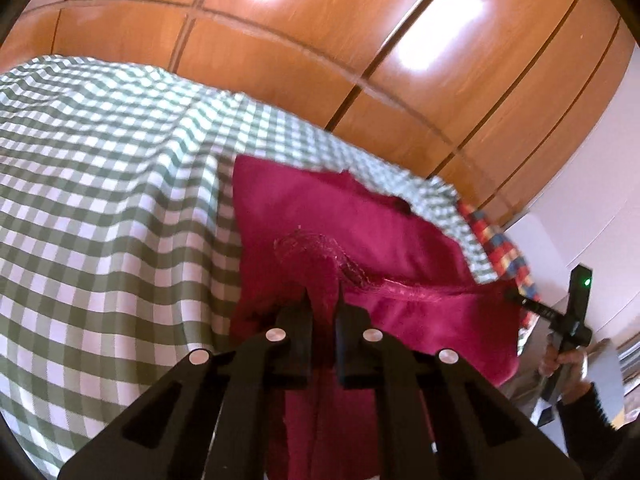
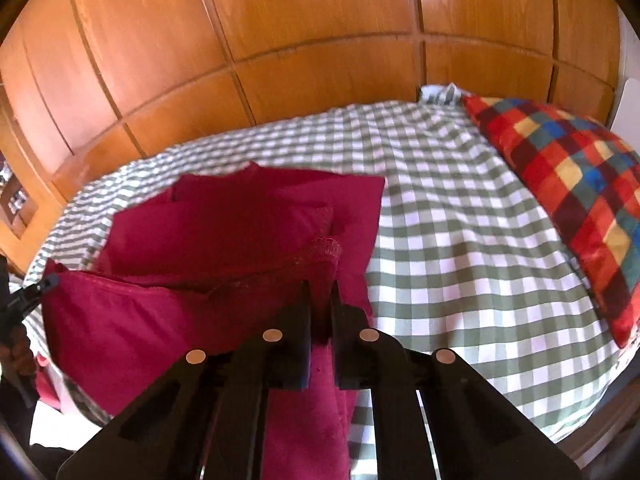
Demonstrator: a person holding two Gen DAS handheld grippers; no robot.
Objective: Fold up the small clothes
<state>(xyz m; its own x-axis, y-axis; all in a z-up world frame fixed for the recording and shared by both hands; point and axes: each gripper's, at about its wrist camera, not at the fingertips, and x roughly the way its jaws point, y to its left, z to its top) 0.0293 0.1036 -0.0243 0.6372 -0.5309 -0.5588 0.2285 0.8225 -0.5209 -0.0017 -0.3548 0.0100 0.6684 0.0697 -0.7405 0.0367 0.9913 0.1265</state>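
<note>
Your left gripper (image 1: 323,300), low in the centre of its view, is clamped on the hem of the red garment (image 1: 360,224), with cloth pinched between the black fingers (image 1: 304,312). Your right gripper (image 2: 320,292) is closed the same way on the other end of that hem, the fabric bunched between its jaws. The garment hangs lifted at its near edge between the two grippers, its far part lying on the checked sheet (image 2: 460,240). In the left view the right gripper shows at the right edge, a hand (image 1: 560,364) under it. A plaid pillow (image 2: 568,184) lies at the right view's upper right, wooden panels (image 2: 280,40) behind.
</note>
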